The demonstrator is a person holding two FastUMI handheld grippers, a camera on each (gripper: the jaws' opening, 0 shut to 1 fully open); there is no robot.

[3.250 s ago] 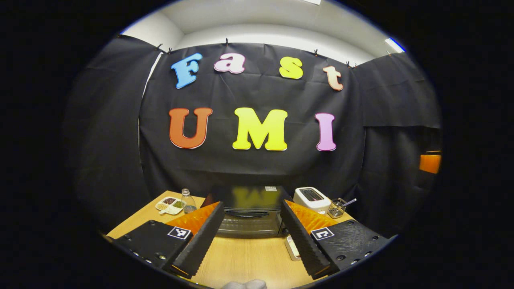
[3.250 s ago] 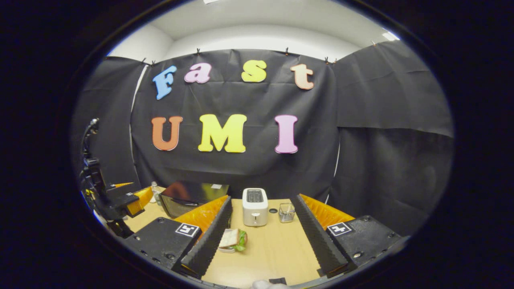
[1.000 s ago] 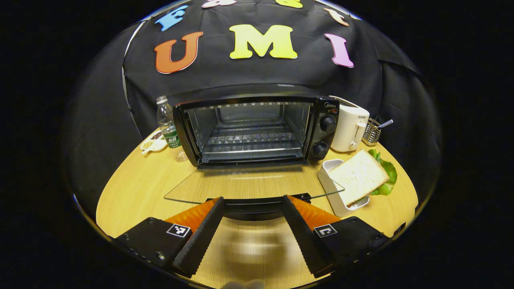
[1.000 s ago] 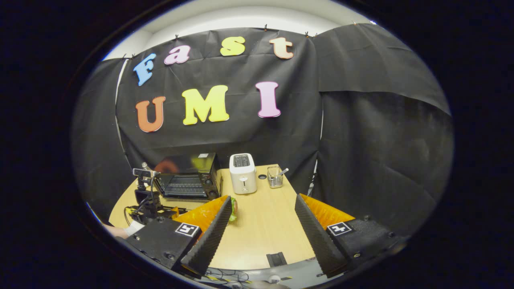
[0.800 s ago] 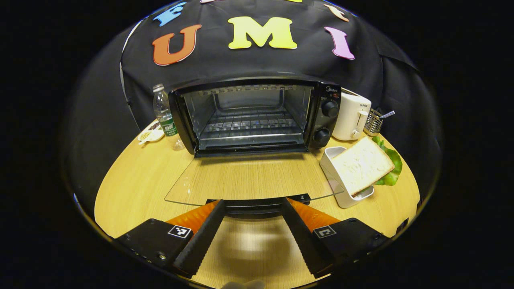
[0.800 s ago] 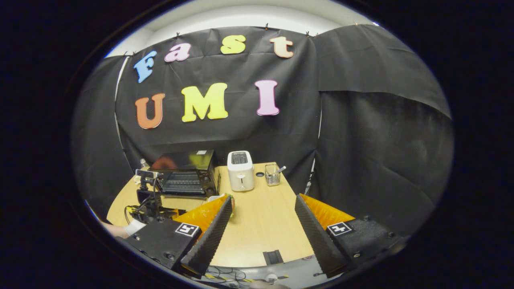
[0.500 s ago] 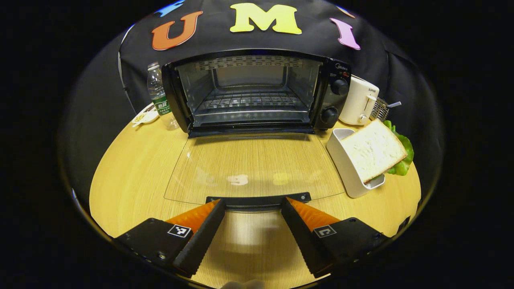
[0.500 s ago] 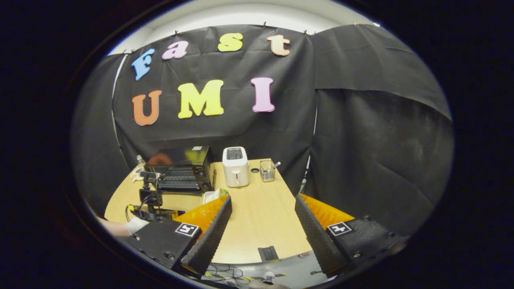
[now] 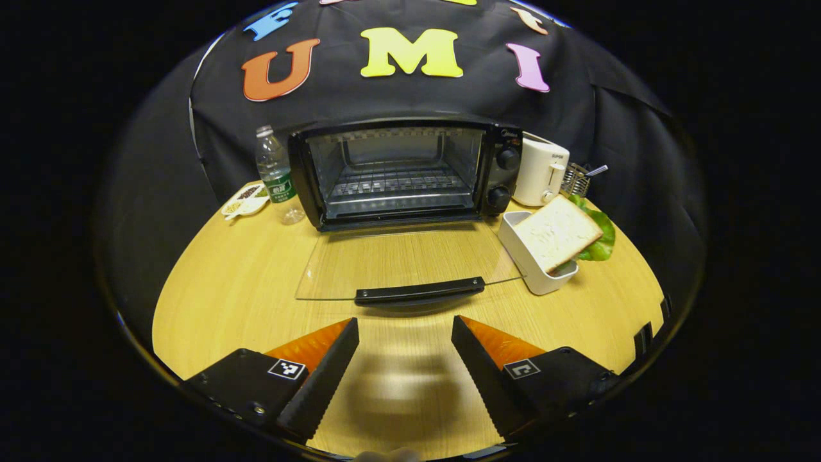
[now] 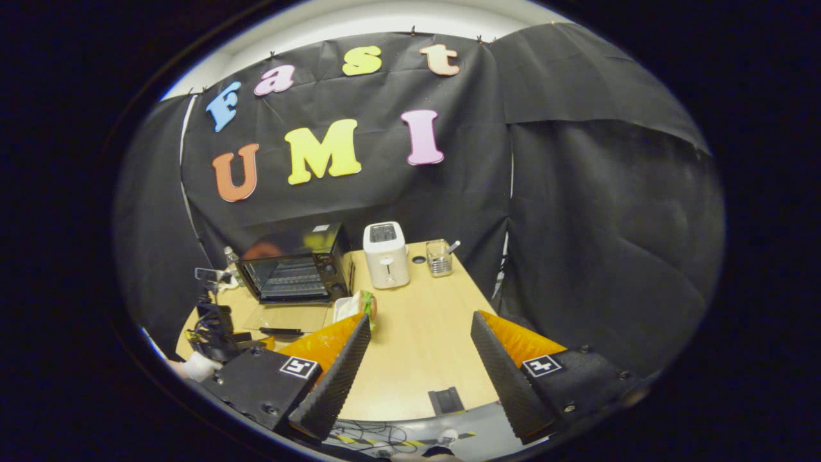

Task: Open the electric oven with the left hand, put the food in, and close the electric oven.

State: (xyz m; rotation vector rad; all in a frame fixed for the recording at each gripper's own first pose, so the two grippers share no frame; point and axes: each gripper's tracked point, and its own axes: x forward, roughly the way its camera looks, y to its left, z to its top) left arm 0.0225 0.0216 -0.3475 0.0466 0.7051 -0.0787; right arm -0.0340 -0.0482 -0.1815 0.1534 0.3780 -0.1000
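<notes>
The black electric oven stands at the back of the wooden table. Its glass door lies flat open, and the wire rack inside is bare. A slice of bread on lettuce, the sandwich, leans in a white container just right of the door. My left gripper is open, a short way in front of the door handle and not touching it. My right gripper is open over the table's near right side, with the sandwich beyond its left finger and the oven farther left.
A water bottle and a snack dish stand left of the oven. A white toaster and a wire utensil holder stand at its right. A hand shows at the table's near left edge.
The oven door, closed at first, has swung down flat. In the last half second my left gripper has drawn back from the handle. The right gripper has barely shifted.
</notes>
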